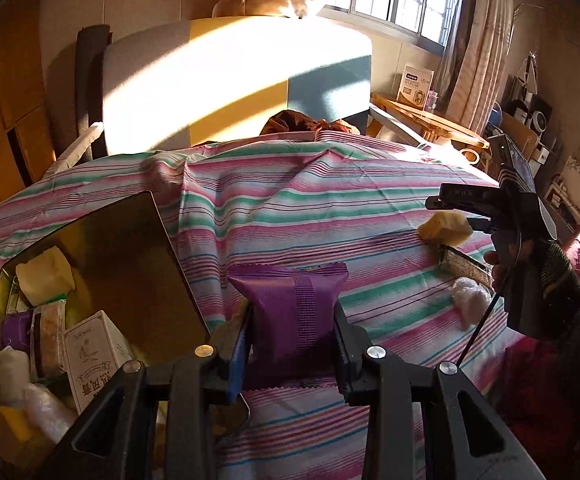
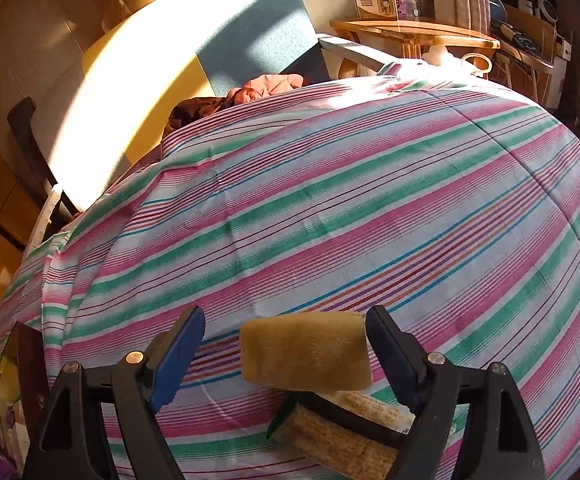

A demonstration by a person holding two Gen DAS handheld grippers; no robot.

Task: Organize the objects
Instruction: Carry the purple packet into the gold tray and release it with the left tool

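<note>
Between the pads of the left hand-held gripper (image 1: 293, 340), in the left wrist view, a purple snack packet (image 1: 290, 300) is clamped by its two side edges and carried clear of the striped bedsheet (image 1: 330, 208). The packet is soft and pillow-shaped; in my judgement it can fold or slide out of the narrow grip if the hand tilts sharply. An open gold tin (image 1: 138, 264) lies just to the left, already holding boxes and wrapped pieces. Its raised lid stands near the packet's likely path, so a low approach risks striking the lid edge. The tin's lower rim is cut off behind the gripper frame, so free space inside is hard to judge. At right, the right hand-held gripper (image 1: 460, 218) hovers at a yellow piece (image 1: 444, 227); the person's hand (image 1: 498, 268) is in deep shadow.

Low in the right wrist view, the right hand-held gripper (image 2: 286, 348) stands wide apart around a tan sponge-like block (image 2: 306, 350). The right pad seems to touch it; a clear gap remains at the left pad. Closing off-centre could push the block sideways. A grainy wrapped bar (image 2: 338, 436) lies underneath and could be caught too. Whether the block rests on that bar cannot be told.
</note>
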